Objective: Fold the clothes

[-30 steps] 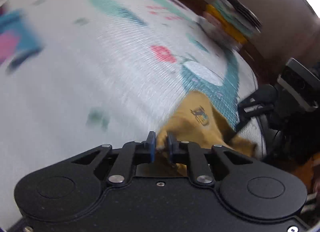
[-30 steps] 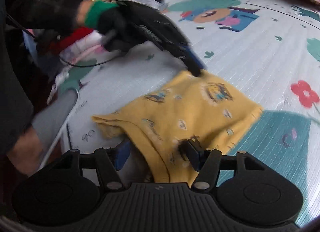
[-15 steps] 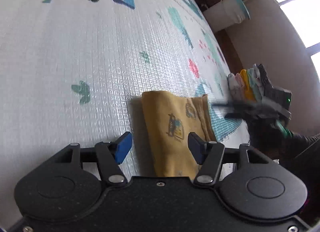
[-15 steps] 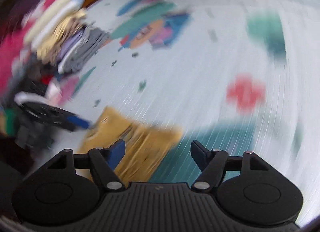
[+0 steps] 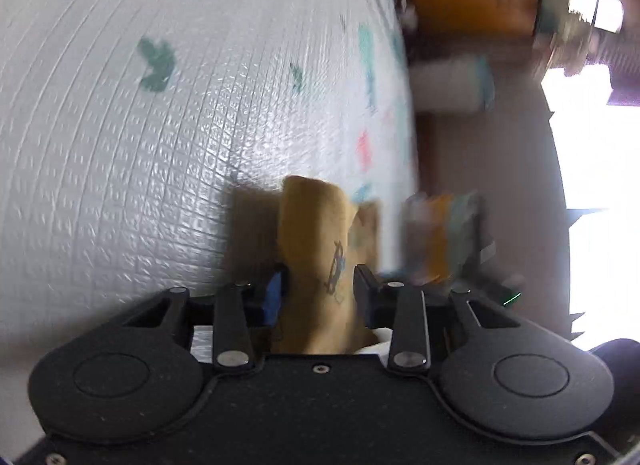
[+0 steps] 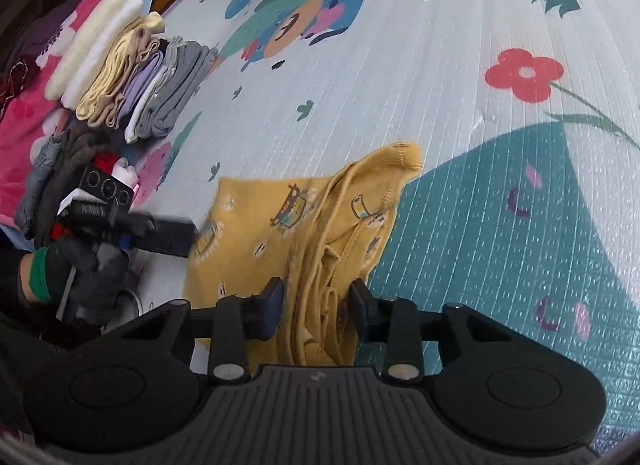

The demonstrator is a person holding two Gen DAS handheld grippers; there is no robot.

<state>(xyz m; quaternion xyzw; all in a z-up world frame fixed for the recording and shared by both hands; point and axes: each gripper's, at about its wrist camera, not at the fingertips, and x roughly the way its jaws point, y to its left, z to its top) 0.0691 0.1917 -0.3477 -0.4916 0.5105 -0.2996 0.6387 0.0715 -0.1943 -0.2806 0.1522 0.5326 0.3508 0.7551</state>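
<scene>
Hand-held gripper (image 6: 316, 301) now astride yellow garment (image 6: 296, 217).

A white play mat (image 6: 400, 113) printed with cartoon shapes covers the floor. On it lie a yellow garment (image 6: 280, 217) near its near edge, and a stack of folded clothes (image 6: 132, 77) along its left edge.

Home floor: cartoon play mat (image 6: 400, 65), clothes stack (image 6: 132, 77).

Daylight from a blown-out window (image 5: 592, 137) glares on the mat (image 5: 160, 145); left view motion-blurred, right sharp, both edge-warped.
</scene>
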